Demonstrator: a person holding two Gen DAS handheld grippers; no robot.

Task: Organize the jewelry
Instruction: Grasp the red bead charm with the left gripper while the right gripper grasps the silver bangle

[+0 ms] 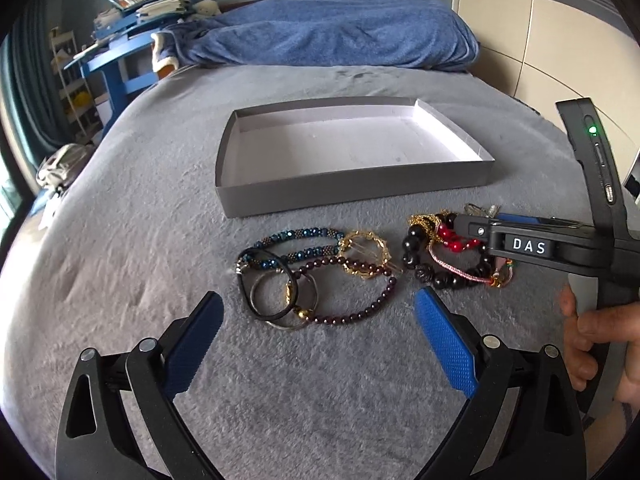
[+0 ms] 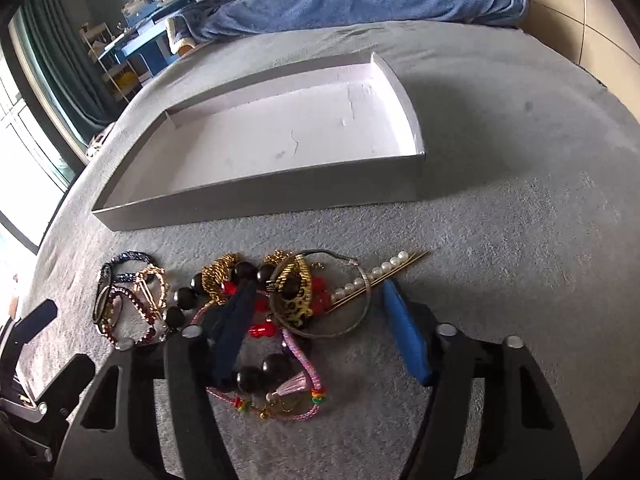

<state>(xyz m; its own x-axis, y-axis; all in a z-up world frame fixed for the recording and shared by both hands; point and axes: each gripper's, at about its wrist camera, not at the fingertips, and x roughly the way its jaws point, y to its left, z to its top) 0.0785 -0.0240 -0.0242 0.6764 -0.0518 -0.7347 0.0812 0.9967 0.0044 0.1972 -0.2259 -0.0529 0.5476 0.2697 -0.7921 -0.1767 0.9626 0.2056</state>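
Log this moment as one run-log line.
left tool: open, above bracelets | right tool: open, over bead pile | tray: no jewelry

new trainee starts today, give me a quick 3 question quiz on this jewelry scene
1. True or false: the grey tray already holds some of the bracelets.
2. Multiple choice: the right gripper is (a) shut on a bracelet, (b) open over the right-hand jewelry pile, (c) inside the tray.
3. Fill in: the pearl hair stick lies at the ____ edge of the right-hand pile in the right wrist view.

Key
1. False: only bare tray floor shows, and both piles lie on the grey blanket in front of it.
2. b
3. Right

Extra note: the left gripper is open too, near the purple bead bracelet.
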